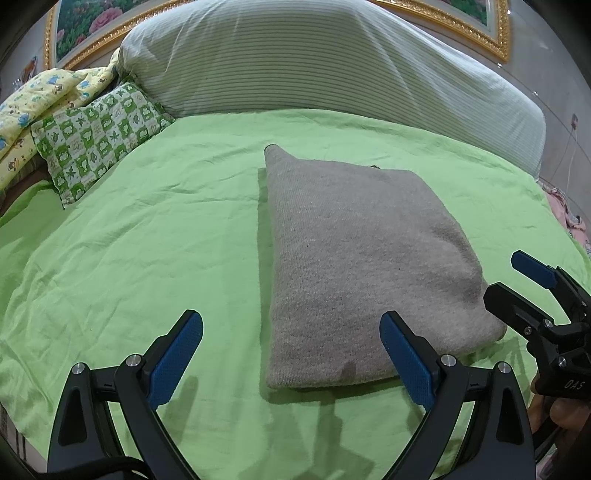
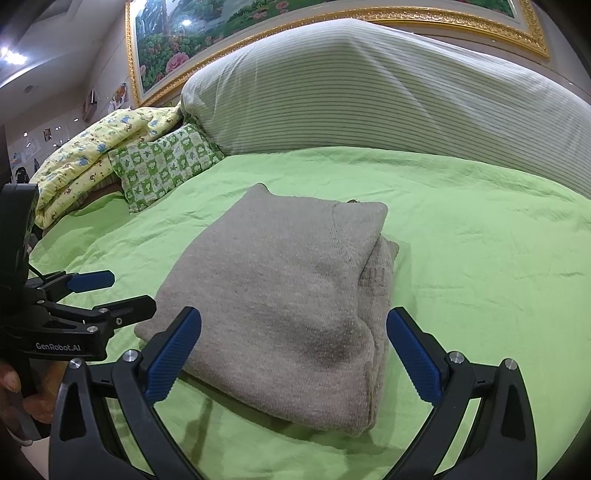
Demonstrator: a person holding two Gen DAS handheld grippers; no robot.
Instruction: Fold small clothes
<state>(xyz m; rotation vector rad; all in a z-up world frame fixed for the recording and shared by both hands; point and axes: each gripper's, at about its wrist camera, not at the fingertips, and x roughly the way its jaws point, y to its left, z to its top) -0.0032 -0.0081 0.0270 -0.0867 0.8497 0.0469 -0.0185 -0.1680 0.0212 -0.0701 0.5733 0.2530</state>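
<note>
A grey knit garment [image 1: 362,258] [image 2: 288,288] lies folded into a thick rectangle on the green bed sheet [image 1: 147,240] [image 2: 480,258]. My left gripper [image 1: 291,354] is open just short of its near edge, with one blue pad over the near right corner and nothing held. It also shows at the left of the right wrist view as the left gripper [image 2: 122,293], beside the garment's near left corner. My right gripper [image 2: 295,354] is open, its fingers straddling the near end of the fold without touching. From the left wrist view, the right gripper [image 1: 517,288] sits by the garment's right corner.
A large striped bolster [image 1: 332,62] [image 2: 388,96] runs along the head of the bed. A green checked pillow [image 1: 96,136] [image 2: 162,166] and a yellow patterned quilt [image 1: 33,107] [image 2: 92,158] lie at the far left. A gold-framed picture [image 2: 221,33] hangs behind.
</note>
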